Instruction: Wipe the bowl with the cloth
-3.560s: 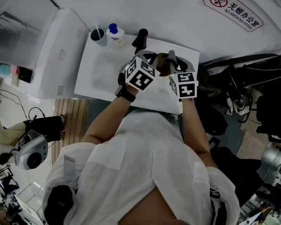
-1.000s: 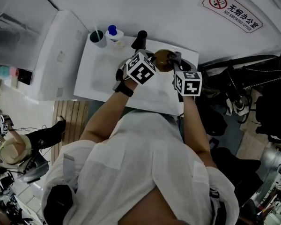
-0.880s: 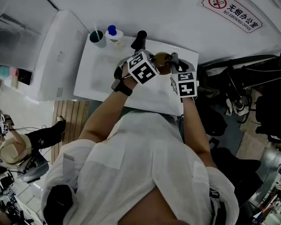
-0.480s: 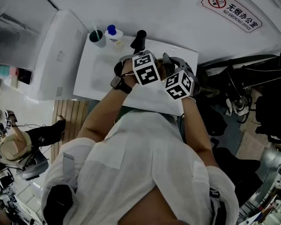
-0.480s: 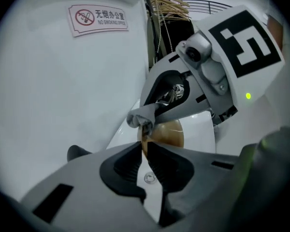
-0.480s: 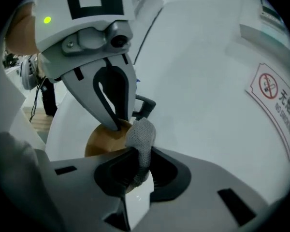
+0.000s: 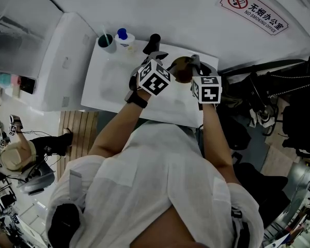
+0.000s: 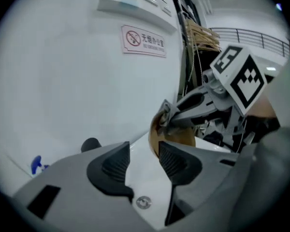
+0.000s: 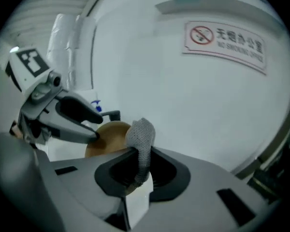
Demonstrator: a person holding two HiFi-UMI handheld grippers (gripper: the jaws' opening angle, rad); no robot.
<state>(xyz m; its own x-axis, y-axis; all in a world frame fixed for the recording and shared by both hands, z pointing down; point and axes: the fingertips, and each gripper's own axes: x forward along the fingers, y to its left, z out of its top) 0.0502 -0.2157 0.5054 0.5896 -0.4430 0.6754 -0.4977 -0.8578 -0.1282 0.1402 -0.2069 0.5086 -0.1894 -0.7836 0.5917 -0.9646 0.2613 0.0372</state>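
Observation:
A brown bowl (image 7: 182, 70) hangs tilted over the white sink (image 7: 113, 79). My right gripper (image 7: 194, 62) is shut on a grey knitted cloth (image 9: 141, 139), which stands up between its jaws and lies against the bowl's (image 9: 108, 137) rim. In the left gripper view the right gripper (image 8: 165, 117) has its tips at the rim of the bowl (image 8: 179, 135). My left gripper (image 8: 142, 161) is just left of the bowl. Its jaws are opening, with nothing between them but the sink's drain (image 8: 143, 202) far below. Its fingers (image 9: 77, 111) reach toward the bowl's left edge.
A black faucet (image 7: 154, 40) rises at the sink's back edge. A cup (image 7: 106, 40) and a blue-capped bottle (image 7: 125, 36) stand at the back left corner. A white wall with a no-smoking sign (image 7: 254, 8) lies behind. Cluttered gear sits to the right.
Half a second ago the two grippers were bunched together over the bowl. They now stand apart, the left drawn back to the left, and the bowl shows between them.

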